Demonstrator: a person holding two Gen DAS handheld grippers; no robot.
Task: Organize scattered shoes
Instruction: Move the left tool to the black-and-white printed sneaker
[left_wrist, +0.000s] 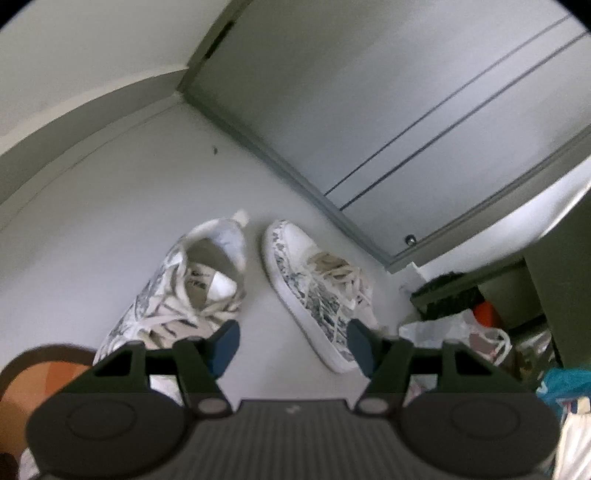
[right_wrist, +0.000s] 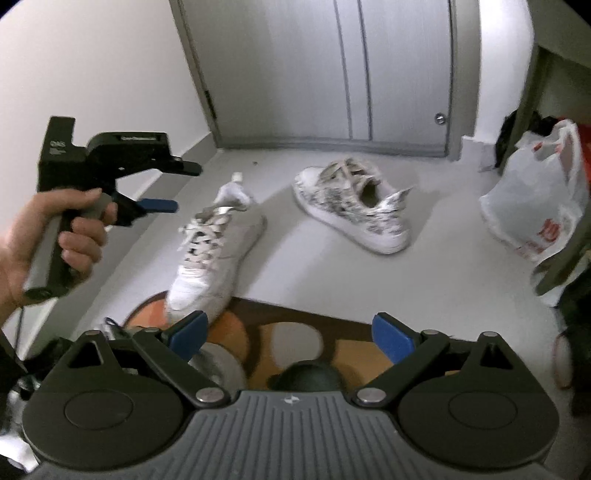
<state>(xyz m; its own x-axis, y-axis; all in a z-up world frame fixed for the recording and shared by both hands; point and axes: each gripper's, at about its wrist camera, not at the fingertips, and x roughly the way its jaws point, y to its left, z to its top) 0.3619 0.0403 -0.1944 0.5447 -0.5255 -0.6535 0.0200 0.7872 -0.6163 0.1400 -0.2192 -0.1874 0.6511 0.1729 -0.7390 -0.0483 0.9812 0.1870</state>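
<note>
Two white sneakers with grey-black print lying apart on a pale grey floor in front of a closed grey door. Nearer sneaker with its toe resting on the edge of a brown and orange patterned mat, heel toward the door, laces loose, close to the left wall. Farther sneaker well clear of the mat, lying crosswise closer to the door, toe to the left, opening turned up. White plastic bag with red print slumped at right beside dark furniture, near but apart from the farther sneaker.

Left gripper, held up in a person's hand at left in the right wrist view, jaws released with nothing between the blue pads; the two sneakers visible beyond the gap in its own view, not touched. Right gripper poised over the mat, jaws spread wide and empty, blue pads clear of both sneakers, the toe of the nearer sneaker just beyond the left pad
</note>
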